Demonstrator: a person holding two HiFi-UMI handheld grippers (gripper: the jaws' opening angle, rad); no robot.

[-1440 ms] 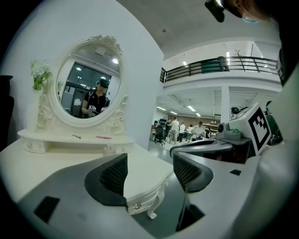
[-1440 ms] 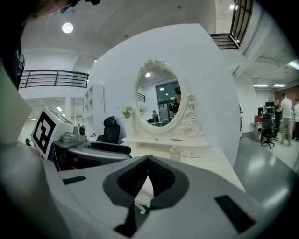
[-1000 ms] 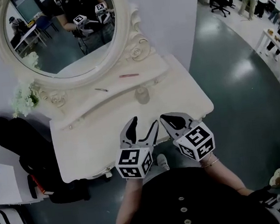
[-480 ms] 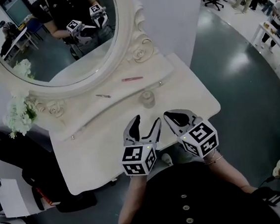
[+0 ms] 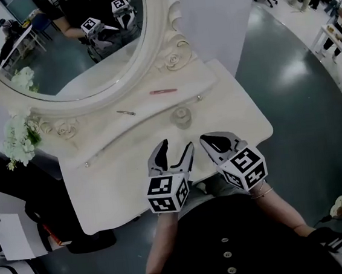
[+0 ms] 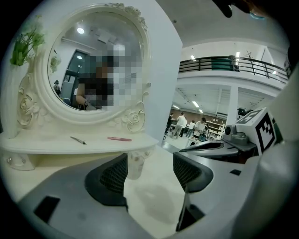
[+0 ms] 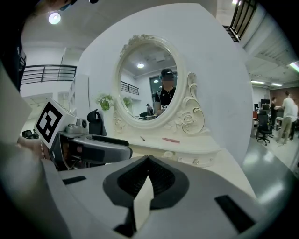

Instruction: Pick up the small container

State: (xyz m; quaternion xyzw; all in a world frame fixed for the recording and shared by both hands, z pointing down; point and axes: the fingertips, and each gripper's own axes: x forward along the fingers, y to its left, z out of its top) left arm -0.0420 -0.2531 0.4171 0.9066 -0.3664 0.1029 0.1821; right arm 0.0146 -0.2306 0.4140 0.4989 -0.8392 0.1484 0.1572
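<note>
Centre of head view, on dresser (image 5: 117, 169) top: small container (image 5: 182, 116), clear, likely light, slick, breakable; grip mid-body. Left gripper (image 5: 176, 148) wide open, empty, short of it; right gripper (image 5: 210, 141) closed, empty.

Mirror (image 5: 65, 53) top cut off by the head view's edge. Small container (image 6: 135, 164): left edge behind the left gripper (image 6: 149, 164) jaw; in right gripper view only its top shows over the right gripper (image 7: 148, 159). Pink stick (image 5: 162, 91) and dark sliver (image 5: 126, 113) too small to identify
</note>
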